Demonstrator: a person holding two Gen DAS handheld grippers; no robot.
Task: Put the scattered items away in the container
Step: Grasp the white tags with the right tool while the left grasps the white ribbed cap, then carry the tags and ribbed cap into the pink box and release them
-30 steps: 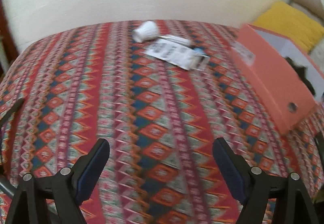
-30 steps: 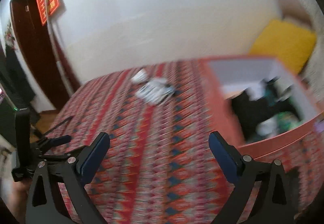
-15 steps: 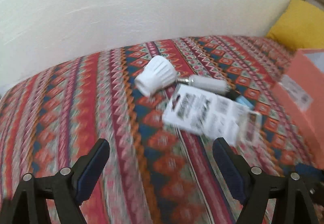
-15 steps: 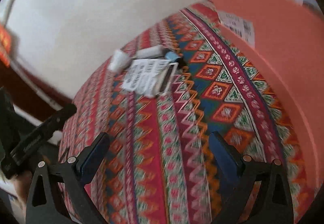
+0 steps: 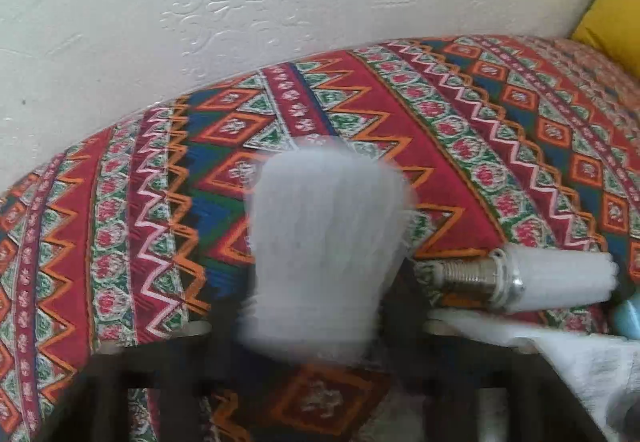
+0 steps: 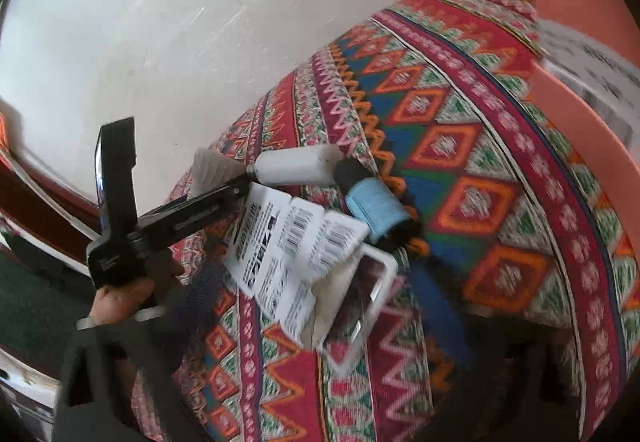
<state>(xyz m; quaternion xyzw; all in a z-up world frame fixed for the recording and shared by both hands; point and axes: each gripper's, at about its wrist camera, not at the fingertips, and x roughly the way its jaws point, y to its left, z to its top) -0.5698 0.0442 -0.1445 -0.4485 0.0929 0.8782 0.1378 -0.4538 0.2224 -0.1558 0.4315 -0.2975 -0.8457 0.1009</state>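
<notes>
A white ribbed lamp body (image 5: 324,242) lies on the patterned cloth, blurred, between the dark fingers of my left gripper (image 5: 316,306). Its jaws are closing and the pads touch the lamp's sides. Right of it lies a white tube bulb (image 5: 556,278) with a metal screw base. In the right wrist view a white barcode card pack (image 6: 296,250) with a clear blister lies between the blurred fingers of my right gripper (image 6: 320,302). Those jaws are closing, with a gap still showing on the pack's right side. A light blue roll (image 6: 376,210) touches the pack.
The orange box (image 6: 580,146) with a printed label stands at the right edge of the cloth. A white embossed wall (image 5: 280,22) runs close behind the items. A yellow cushion (image 5: 616,10) sits at the far right. A hand (image 6: 120,302) holds the left gripper's handle.
Both grippers have come down and forward to the cluster of items. The left jaws have narrowed around the ribbed lamp body. The right gripper now straddles the card pack.
</notes>
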